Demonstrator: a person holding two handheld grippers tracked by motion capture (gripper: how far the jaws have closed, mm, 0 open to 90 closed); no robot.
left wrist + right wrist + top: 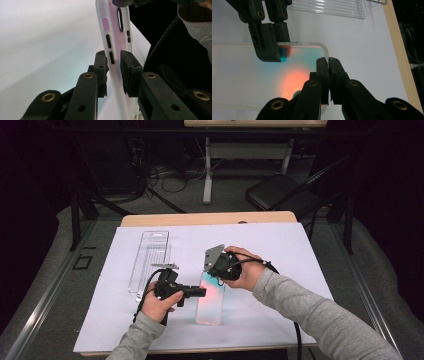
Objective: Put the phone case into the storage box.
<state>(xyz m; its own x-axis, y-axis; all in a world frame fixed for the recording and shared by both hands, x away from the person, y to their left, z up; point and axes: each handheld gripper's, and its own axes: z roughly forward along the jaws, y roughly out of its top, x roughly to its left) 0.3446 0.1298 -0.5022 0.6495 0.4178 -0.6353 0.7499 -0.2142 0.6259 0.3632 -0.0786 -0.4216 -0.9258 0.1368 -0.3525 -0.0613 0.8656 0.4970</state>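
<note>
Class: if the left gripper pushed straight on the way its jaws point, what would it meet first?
The translucent phone case; the left gripper already straddles its edge, and the case runs on ahead between the jaws.

No legible text, label or number — nothing readable anywhere.

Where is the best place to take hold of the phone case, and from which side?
Probably the thin side wall of the phone case, pinched across its thickness from the long edge. The case is flat, wide and translucent, so only its rim fits between jaws. The left tool straddles that edge; the right tool pinches the end.
</note>
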